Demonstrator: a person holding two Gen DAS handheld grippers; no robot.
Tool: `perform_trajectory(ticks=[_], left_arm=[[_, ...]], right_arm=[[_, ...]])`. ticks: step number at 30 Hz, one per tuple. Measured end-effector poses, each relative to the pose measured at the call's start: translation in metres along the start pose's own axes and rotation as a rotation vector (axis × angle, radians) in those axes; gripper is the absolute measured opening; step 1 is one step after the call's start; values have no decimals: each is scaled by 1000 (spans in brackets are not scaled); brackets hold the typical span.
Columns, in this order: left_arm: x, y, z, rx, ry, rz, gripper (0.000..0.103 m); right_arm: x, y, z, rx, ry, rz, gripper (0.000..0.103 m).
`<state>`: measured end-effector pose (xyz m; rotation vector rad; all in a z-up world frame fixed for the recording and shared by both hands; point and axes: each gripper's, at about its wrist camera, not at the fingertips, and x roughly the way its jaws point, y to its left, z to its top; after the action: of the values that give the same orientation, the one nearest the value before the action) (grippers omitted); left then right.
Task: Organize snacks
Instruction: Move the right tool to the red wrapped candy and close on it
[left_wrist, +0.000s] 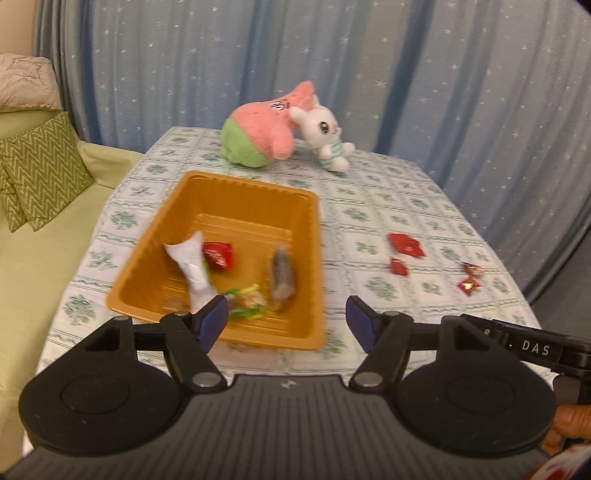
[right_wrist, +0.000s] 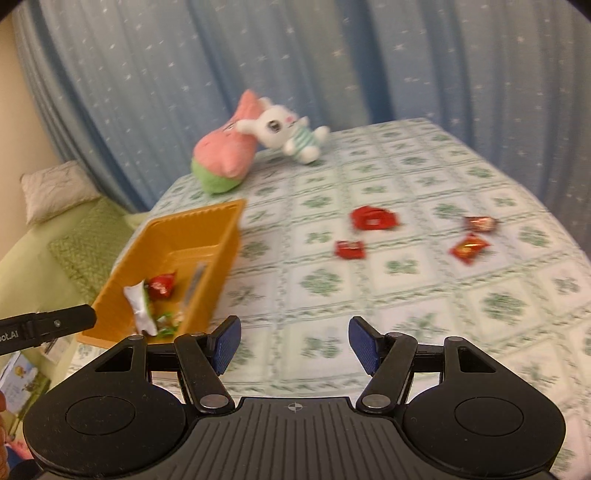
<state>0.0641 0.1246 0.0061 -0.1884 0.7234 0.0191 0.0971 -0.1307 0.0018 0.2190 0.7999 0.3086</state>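
The left gripper (left_wrist: 284, 317) hangs over the near edge of the orange plastic tray (left_wrist: 236, 184), its blue-padded fingers (left_wrist: 212, 321) apart with nothing clamped between them. Inside the tray lie a white wrapper (left_wrist: 192, 266), a red snack packet (left_wrist: 218, 254), a greyish-brown wrapped piece (left_wrist: 282, 275) and a yellow-green candy (left_wrist: 245, 302) at the near wall. The right gripper (right_wrist: 293, 341) hovers over bare checked tablecloth on the counter (right_wrist: 406, 295), fingers likewise apart and empty. From its view, four red-wrapped snacks remain loose on the cloth: a larger red packet (right_wrist: 373, 218) at about twelve o'clock, a smaller red one (right_wrist: 349, 249) just nearer, and two more, a dark red candy (right_wrist: 480, 223) and a red-and-gold candy (right_wrist: 469, 249), toward one o'clock; the tray sits at ten o'clock. At the counter's far edge a pink-and-green plush (left_wrist: 258, 129) leans against a white bunny plush (left_wrist: 325, 133), before a blue starred curtain (left_wrist: 406, 74). A green sofa (left_wrist: 44, 258) with a zigzag cushion (left_wrist: 37, 177) stands at nine o'clock in the left view.
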Motion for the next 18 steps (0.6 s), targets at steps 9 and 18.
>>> perform_trajectory(ticks=[9,18], left_arm=[[-1,-49,-14,31,24,-41,71],[2,-76,-18,42,32,-71,71]], right_arm=[[-35,-43,-2,63,-40,-61,65],[-52,-74,-4,115,-75,-112,65]])
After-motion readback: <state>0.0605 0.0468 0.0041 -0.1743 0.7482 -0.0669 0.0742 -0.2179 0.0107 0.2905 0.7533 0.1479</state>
